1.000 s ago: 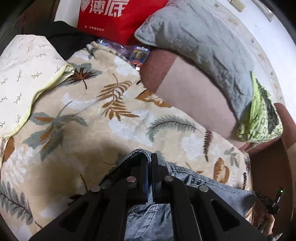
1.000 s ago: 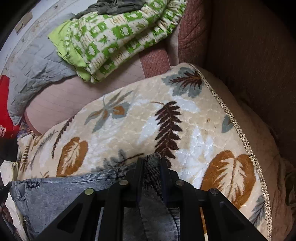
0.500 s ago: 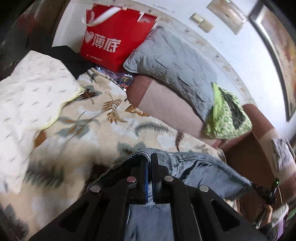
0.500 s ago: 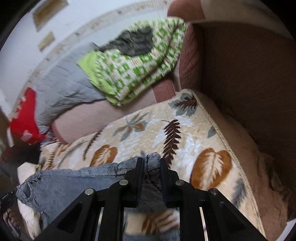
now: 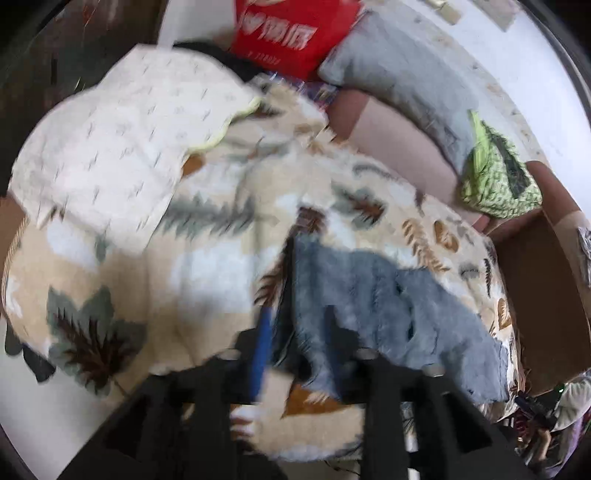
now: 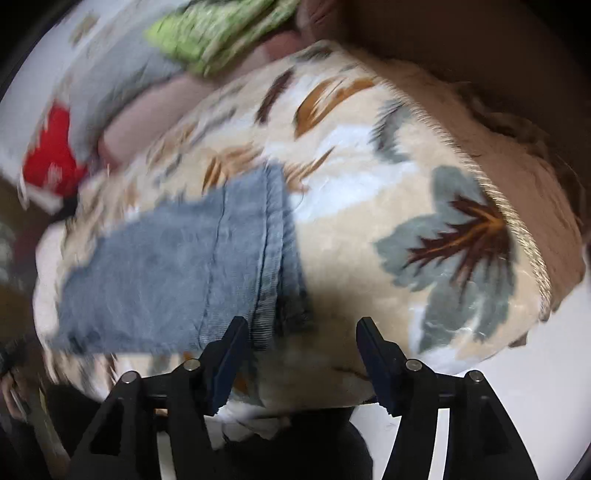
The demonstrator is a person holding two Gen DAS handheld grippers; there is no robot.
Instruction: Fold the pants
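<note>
The blue denim pants (image 5: pixel 373 306) lie folded over on the leaf-patterned blanket (image 5: pixel 207 266), free of both grippers. My left gripper (image 5: pixel 299 354) is open, its fingers spread just in front of the pants' near left edge. In the right wrist view the pants (image 6: pixel 177 266) lie to the left, with their hemmed edge near the middle. My right gripper (image 6: pixel 299 350) is open and empty, close to the near corner of the pants over the blanket (image 6: pixel 369 229). Both views are motion-blurred.
A cream quilt (image 5: pixel 122 147) lies at the left of the sofa. A red bag (image 5: pixel 291 33), a grey pillow (image 5: pixel 402 77) and a green patterned cloth (image 5: pixel 498 177) sit along the backrest. The brown armrest (image 5: pixel 543 295) is at the right. White floor (image 6: pixel 517 398) shows below the blanket's edge.
Both grippers have opened and let go of the pants, which now lie on the blanket. Both grippers have pulled back towards the sofa's front edge.
</note>
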